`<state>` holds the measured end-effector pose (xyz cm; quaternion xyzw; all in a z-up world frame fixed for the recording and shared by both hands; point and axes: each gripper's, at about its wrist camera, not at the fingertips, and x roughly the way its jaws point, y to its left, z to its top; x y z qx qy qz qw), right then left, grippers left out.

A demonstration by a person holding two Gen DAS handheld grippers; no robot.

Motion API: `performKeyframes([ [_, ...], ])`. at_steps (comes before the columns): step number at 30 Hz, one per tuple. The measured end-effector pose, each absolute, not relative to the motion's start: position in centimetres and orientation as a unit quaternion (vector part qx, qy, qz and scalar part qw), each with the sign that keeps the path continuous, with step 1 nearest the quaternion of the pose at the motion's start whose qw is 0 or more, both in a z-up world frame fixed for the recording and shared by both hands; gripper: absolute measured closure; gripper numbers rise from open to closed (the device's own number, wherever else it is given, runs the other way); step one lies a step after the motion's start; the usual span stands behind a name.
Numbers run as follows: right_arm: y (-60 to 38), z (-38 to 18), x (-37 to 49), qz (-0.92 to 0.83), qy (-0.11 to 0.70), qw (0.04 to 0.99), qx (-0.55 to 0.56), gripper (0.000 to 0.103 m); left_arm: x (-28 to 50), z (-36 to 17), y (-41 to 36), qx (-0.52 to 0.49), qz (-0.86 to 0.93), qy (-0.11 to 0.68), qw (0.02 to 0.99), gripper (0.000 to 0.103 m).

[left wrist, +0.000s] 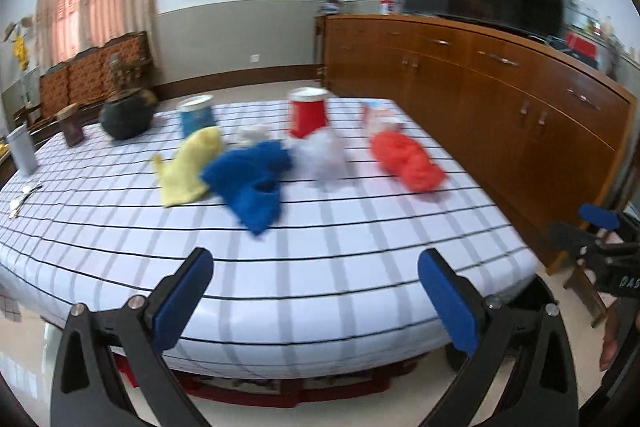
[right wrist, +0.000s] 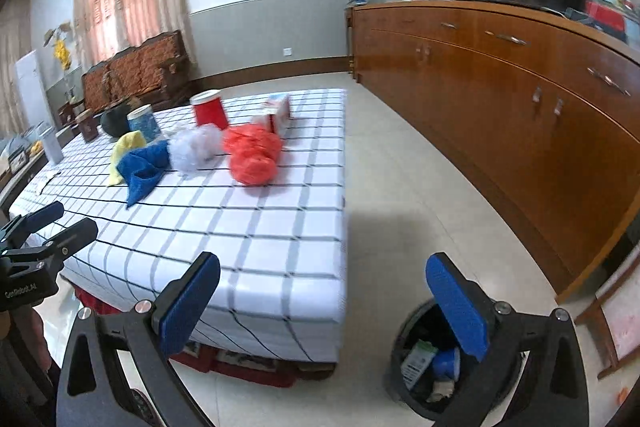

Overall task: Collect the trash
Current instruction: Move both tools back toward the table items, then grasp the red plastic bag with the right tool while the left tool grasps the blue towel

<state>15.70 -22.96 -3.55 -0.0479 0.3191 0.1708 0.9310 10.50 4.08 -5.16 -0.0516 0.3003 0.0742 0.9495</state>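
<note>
Both hand-held grippers, left (left wrist: 316,291) and right (right wrist: 323,301), gape empty; red bag (right wrist: 252,155) lies ahead on the table (right wrist: 260,227), right nearer

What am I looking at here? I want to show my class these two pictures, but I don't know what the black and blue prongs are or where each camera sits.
There is no robot. A person holds a hand gripper in each hand, and each carries a camera looking along its two blue-padded fingers. One picture is from the left gripper, the other from the right gripper. Both are open and hold nothing. On the checked table lie a yellow cloth, a blue cloth, a white bag, a red bag, a red cup and a blue cup. A bin stands on the floor, already holding some trash.
</note>
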Motion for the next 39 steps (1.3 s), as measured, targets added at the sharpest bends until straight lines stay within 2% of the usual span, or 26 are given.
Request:
performKeyframes([
  [14, -12.1, -4.3, 23.9, 0.203, 0.354, 0.907, -0.104, 0.000, 16.5, -6.9, 11.3, -0.056, 0.088, 0.338, 0.935, 0.006],
  [25, -9.8, -6.3, 30.9, 0.210, 0.398, 0.888, -0.099, 0.020, 22.2, -8.1, 12.4, -0.057, 0.067, 0.371, 0.924, 0.009],
  [29, -9.3, -6.9, 32.3, 0.216, 0.408, 0.882, -0.097, 0.027, 23.6, -8.4, 12.6, -0.057, 0.063, 0.383, 0.920, 0.014],
  [32, -9.1, -7.4, 32.9, 0.222, 0.418, 0.876, -0.090, 0.040, 24.5, -9.0, 12.5, -0.053, 0.058, 0.400, 0.913, 0.026],
  [34, -9.0, -7.7, 33.0, 0.225, 0.423, 0.874, -0.087, 0.045, 24.7, -9.3, 12.6, -0.058, 0.055, 0.408, 0.909, 0.049],
  [36, -9.0, -8.0, 33.0, 0.227, 0.426, 0.872, -0.087, 0.057, 24.7, -9.5, 12.7, -0.064, 0.048, 0.410, 0.909, 0.062],
  [39, -9.2, -7.9, 32.7, 0.234, 0.424, 0.871, -0.080, 0.063, 23.8, -9.3, 12.6, -0.069, 0.039, 0.401, 0.913, 0.081],
])
